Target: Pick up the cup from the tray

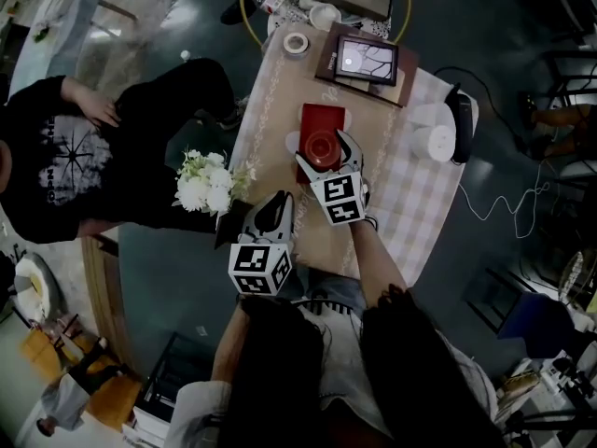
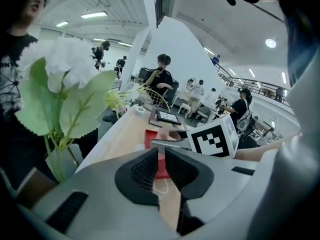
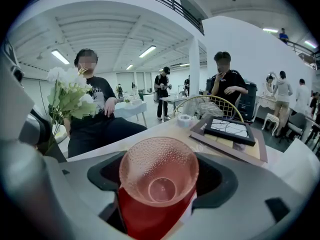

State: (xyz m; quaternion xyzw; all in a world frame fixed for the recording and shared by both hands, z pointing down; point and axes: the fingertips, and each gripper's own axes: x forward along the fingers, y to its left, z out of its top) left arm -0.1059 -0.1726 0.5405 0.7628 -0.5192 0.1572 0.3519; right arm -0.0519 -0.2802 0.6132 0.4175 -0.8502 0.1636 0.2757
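Observation:
A clear pink dimpled cup (image 1: 320,144) stands over the red tray (image 1: 323,116) in the middle of the table. My right gripper (image 1: 323,151) has a jaw on each side of it. In the right gripper view the cup (image 3: 159,176) fills the space between the black pads (image 3: 215,181), its open mouth facing the camera, with the red tray (image 3: 150,219) beneath. My left gripper (image 1: 278,205) hovers at the table's near left edge, apart from the tray. Its pads (image 2: 145,169) stand almost together with nothing between them. The left gripper view also shows the cup (image 2: 172,134).
White flowers (image 1: 205,183) in a vase stand close to the left gripper. Beyond the tray lie a framed picture (image 1: 367,61) on a board and a tape roll (image 1: 296,43). White rolls (image 1: 431,131) sit at the right. A person in black (image 1: 75,147) sits at the left.

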